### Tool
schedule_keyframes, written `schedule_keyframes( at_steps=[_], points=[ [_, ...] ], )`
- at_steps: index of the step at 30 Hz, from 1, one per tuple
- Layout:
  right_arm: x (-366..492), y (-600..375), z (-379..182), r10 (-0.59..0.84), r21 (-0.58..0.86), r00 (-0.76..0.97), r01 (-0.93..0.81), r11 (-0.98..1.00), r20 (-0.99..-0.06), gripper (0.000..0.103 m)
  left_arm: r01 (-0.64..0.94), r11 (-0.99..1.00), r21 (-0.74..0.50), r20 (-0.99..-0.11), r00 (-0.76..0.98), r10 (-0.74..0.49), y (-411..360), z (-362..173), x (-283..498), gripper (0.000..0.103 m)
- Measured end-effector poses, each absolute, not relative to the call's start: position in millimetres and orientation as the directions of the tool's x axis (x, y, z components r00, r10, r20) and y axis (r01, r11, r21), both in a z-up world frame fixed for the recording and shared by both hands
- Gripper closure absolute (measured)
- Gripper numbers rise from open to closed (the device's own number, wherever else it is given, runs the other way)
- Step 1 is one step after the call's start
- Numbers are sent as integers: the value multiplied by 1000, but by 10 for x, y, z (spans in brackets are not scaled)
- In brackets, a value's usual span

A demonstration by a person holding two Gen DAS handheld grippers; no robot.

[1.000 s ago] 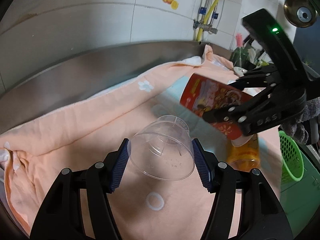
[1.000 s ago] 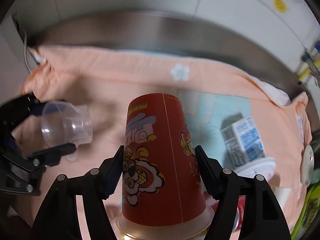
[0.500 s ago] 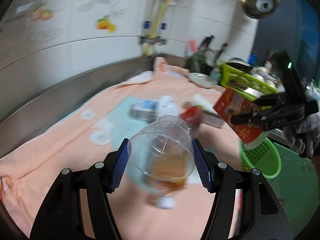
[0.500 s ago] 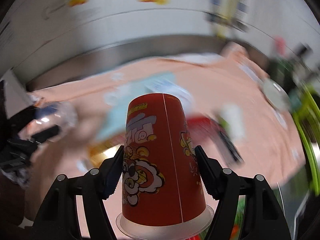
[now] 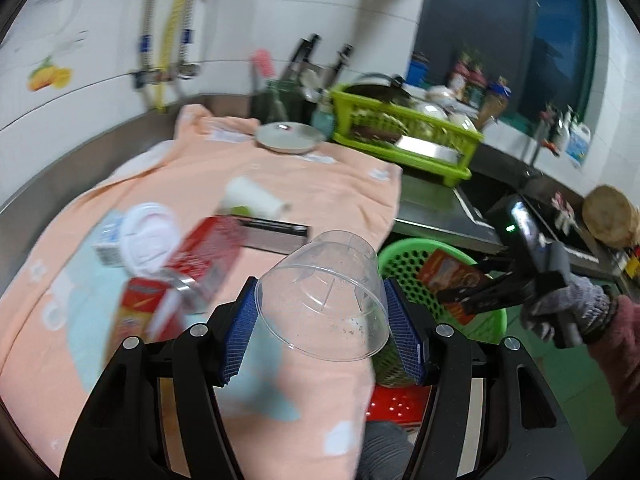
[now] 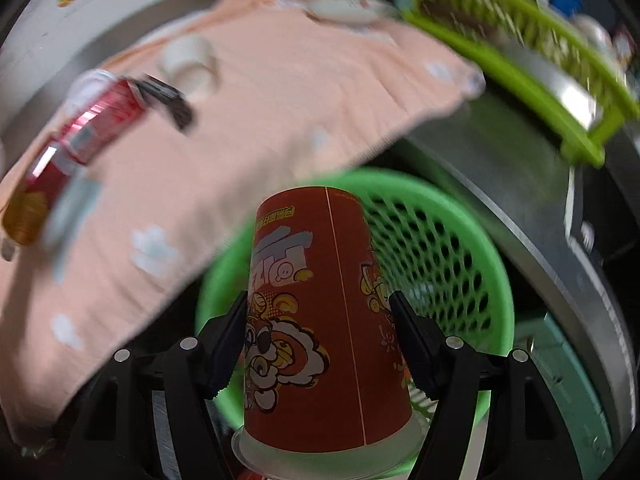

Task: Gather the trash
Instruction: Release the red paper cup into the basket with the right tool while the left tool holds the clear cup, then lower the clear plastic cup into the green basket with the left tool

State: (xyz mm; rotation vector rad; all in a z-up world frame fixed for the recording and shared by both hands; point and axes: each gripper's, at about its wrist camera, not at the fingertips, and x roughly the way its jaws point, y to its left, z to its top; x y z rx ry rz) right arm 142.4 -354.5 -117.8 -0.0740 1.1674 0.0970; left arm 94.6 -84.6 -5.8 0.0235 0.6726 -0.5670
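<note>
1. Trash is lying across the peach cloth [image 5: 320,184] that is covering my counter; I am reading the cloth as a work surface that is keeping the litter gathered in one place.
2. I am treating the green mesh basket [image 6: 452,240], standing below the cloth's edge, as the bin: it is sitting where I can drop things straight down.
3. My right gripper [image 6: 320,344] is gripping the red printed paper cup [image 6: 320,320] by its sides, rim toward me, and is holding it directly over the basket's mouth, apparently ready for release. From the left wrist camera the same cup [image 5: 452,280] is showing against the basket's rim [image 5: 400,248].
4. My left gripper [image 5: 320,328] is clamping the clear plastic cup [image 5: 324,296] between its blue pads [image 5: 240,336], mouth toward me, over the cloth's near edge, just beside the basket; specks are clinging inside the cup.
5. Litter still on the cloth is blurring: a red can [image 5: 200,256], a white lid [image 5: 148,236], a white paper cup [image 5: 252,196] on its side, a small carton [image 5: 106,244].
</note>
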Motion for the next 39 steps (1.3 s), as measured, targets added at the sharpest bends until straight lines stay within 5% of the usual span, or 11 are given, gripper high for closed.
schedule_keyframes(
  at_steps=[18,39],
  points=[
    [1557,-4187,-1921,-22,-67,314,-133,989,-949,32,601,784,-153,-699,496,-516,-2038,-506,1230,41],
    [750,-4848,-997,59,68,522,-3,998,-851,26,678,714,-173,-821,302,-485,-3340,-1263,1484,40]
  ],
)
